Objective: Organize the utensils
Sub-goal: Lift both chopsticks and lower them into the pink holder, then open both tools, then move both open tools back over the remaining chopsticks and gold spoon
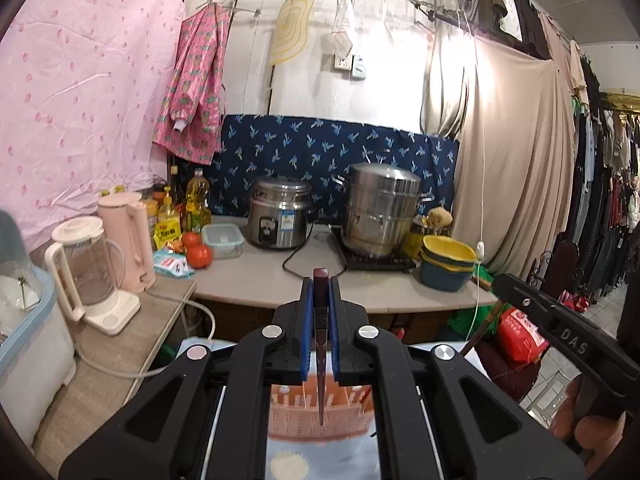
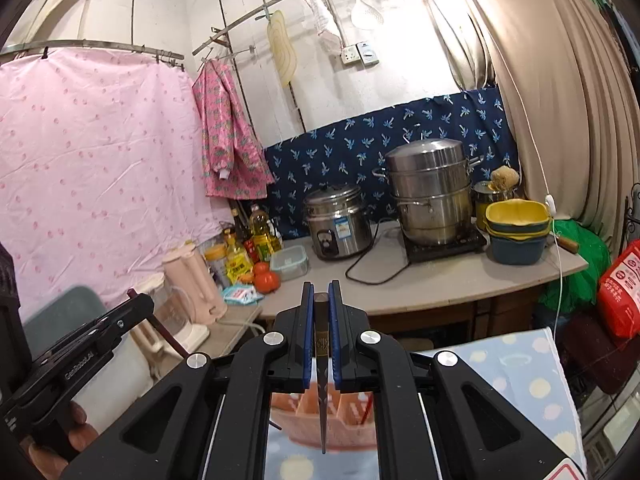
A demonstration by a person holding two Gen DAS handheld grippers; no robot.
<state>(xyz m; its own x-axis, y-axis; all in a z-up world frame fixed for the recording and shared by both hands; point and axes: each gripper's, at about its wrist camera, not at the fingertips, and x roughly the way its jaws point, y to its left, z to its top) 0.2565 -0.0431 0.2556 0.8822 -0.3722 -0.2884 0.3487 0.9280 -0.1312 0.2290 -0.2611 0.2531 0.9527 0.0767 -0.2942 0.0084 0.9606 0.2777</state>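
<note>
My left gripper is shut on a dark reddish-brown chopstick that runs back between the blue pads, its thin tip over a pink slotted utensil basket. My right gripper is shut on a dark brown chopstick whose tip also hangs over the pink basket. The basket stands on a light blue dotted cloth. The right gripper shows in the left wrist view; the left gripper shows in the right wrist view, each with a chopstick end below it.
A grey counter ahead carries a rice cooker, a steel steamer pot, stacked yellow and blue basins, tomatoes, oil bottles, a pink kettle and a blender.
</note>
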